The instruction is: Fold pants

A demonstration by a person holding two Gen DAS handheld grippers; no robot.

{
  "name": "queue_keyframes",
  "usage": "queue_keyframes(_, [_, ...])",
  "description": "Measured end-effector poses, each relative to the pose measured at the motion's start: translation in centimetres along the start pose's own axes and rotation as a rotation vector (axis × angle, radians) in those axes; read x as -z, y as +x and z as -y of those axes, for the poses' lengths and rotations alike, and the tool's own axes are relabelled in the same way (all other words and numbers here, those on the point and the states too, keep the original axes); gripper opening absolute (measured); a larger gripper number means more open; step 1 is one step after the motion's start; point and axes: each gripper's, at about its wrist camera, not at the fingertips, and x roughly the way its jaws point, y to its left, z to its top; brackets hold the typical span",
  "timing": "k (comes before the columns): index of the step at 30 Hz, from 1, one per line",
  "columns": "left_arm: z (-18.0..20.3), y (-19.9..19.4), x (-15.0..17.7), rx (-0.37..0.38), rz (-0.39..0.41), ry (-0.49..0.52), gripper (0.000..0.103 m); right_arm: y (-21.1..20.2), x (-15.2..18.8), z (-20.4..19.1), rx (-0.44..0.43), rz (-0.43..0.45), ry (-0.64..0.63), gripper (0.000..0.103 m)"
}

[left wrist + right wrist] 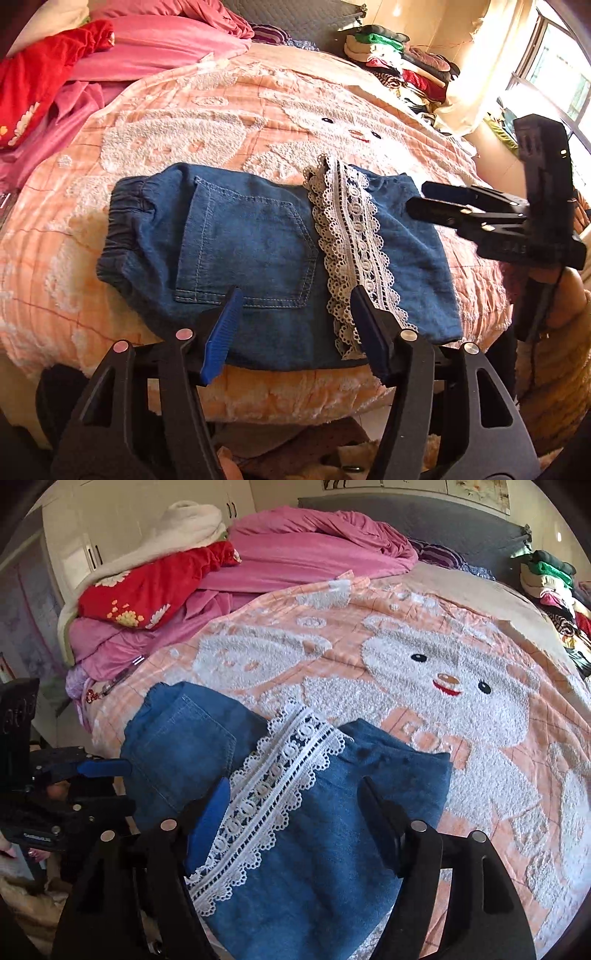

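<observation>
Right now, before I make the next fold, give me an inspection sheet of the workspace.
Surface: peach bear-print blanket covering the bed.
Job's things: denim pants lying folded near the front edge, white lace trim across the top.
Clutter: red quilt and pink bedding at the head; clothes stack at far right.
Grippers: left gripper open over the pants; right gripper open, holding nothing.
Cables: nothing seen.
Surroundings: white wardrobe, sunlit window.
</observation>
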Motion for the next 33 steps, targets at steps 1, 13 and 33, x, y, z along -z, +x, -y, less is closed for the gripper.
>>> queue_keyframes(1, [-0.1,-0.1,-0.1,-0.004,0.004,0.002,0.055,-0.4,-0.3,-0.2,0.001,0.010,-0.004,0.070])
queue_keyframes(13, [-2.4,-1.8,-0.7,-0.056,0.048,-0.014,0.072,-2.9,-4.0,-3.1,0.023,0.112,-0.062,0.092])
queue_keyframes(33, [-10.1,-2.0,0.7,-0.058,0.042,-0.203,0.078,5.0,-9.0,-8.3,-0.084,-0.002,-0.171,0.092])
